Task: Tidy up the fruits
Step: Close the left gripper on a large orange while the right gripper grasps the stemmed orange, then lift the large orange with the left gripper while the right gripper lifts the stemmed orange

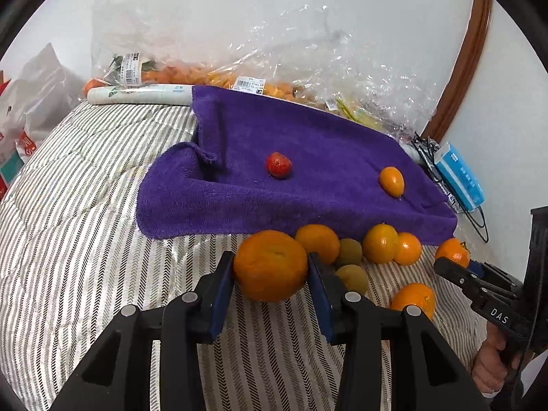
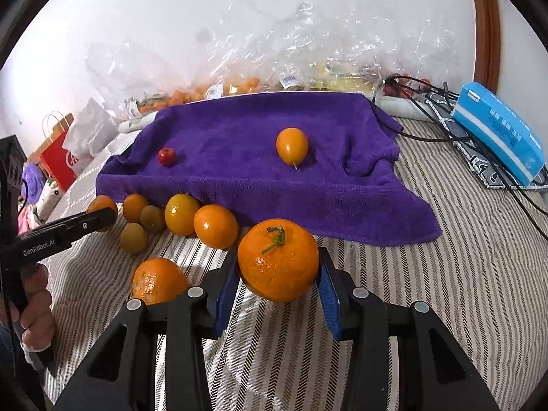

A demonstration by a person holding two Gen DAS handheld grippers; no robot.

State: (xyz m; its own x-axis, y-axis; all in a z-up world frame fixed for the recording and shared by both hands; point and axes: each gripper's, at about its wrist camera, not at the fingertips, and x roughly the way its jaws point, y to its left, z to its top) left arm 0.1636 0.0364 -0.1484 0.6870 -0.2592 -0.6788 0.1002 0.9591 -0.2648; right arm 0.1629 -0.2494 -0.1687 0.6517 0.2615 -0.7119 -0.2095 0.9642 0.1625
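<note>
I read "DAS" on my right gripper [image 1: 455, 267] and "GenRobot.AI" on my left gripper [image 2: 102, 217]. The bag labels are too small to read. Clear bags [image 1: 239, 51] at the back hold orange fruit. My left jaws clamp a mandarin [image 1: 270, 265]; my right jaws clamp a stemmed mandarin [image 2: 278, 260]. A strawberry [image 1: 279, 165] and a kumquat [image 1: 391, 180] sit on the towel [image 1: 308, 144]; loose fruit [image 2: 181, 219] lines its near edge.
</note>
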